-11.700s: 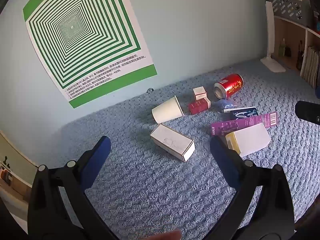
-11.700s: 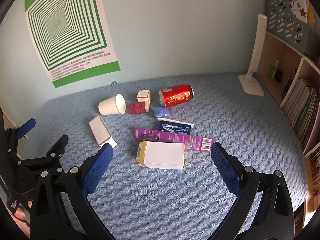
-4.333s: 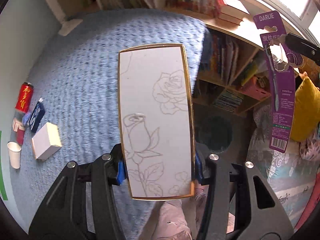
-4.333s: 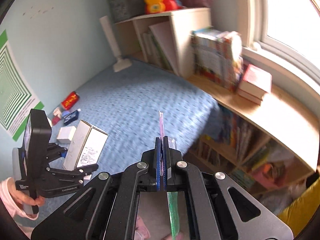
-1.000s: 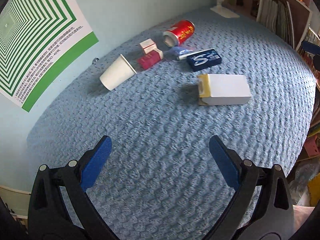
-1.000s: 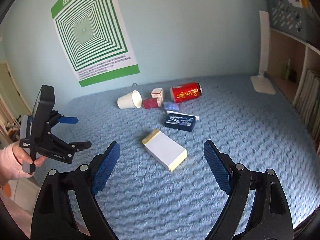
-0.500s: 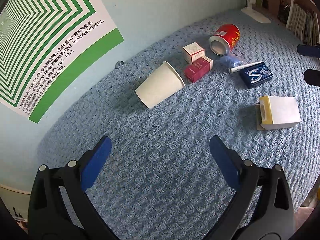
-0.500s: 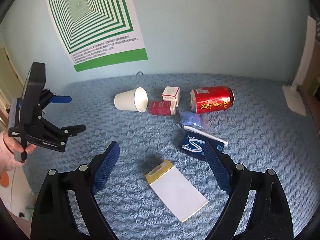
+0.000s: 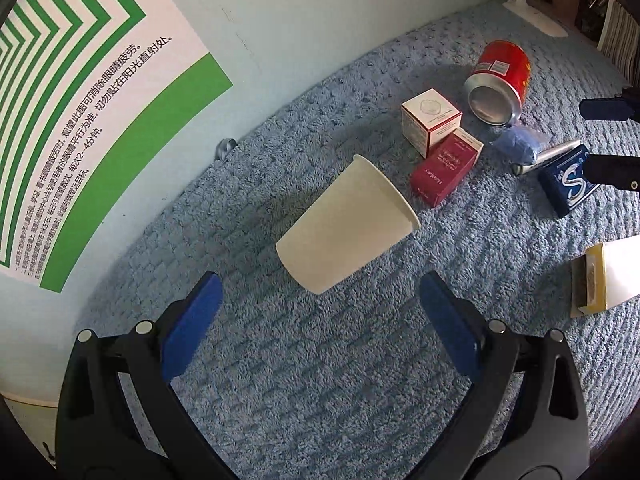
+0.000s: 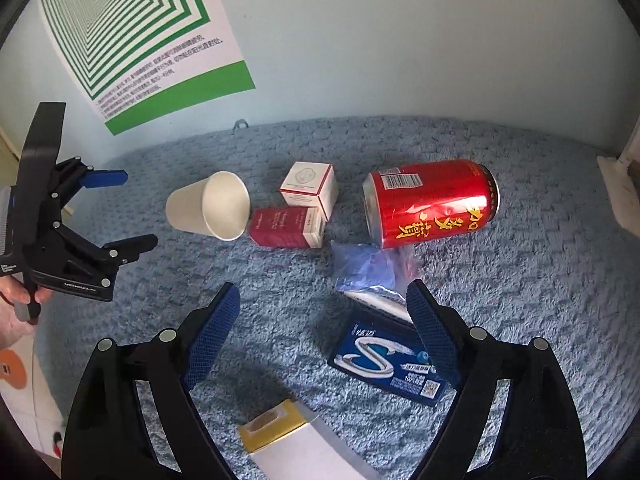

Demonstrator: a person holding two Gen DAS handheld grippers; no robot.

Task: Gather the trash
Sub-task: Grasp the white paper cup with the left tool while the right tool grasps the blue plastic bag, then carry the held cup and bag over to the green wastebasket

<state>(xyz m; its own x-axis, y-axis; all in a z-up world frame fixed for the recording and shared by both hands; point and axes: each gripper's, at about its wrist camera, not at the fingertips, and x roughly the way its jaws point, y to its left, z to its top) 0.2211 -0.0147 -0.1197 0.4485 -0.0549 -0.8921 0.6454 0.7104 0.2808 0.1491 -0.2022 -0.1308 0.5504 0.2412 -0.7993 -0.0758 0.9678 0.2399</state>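
Trash lies on a blue mat (image 9: 320,380). A white paper cup (image 9: 346,227) lies on its side just ahead of my open, empty left gripper (image 9: 320,330); the cup also shows in the right wrist view (image 10: 208,206). Beside it lie a red box (image 9: 446,172), a small white box (image 9: 430,120) and a red can (image 10: 432,202). My right gripper (image 10: 320,330) is open and empty above a crumpled blue wrapper (image 10: 368,266) and a dark blue gum pack (image 10: 386,360). A yellow-ended white box (image 10: 296,446) lies under it.
A green-and-white poster (image 9: 80,100) hangs on the pale blue wall behind the mat. A white lamp base (image 9: 536,16) and a bookshelf (image 9: 616,36) stand at the far right. The left gripper shows at the left of the right wrist view (image 10: 120,210).
Both grippers have moved forward and lower toward the trash. The cup now lies close in front of the left gripper, and the wrapper and gum pack lie between the right fingers.
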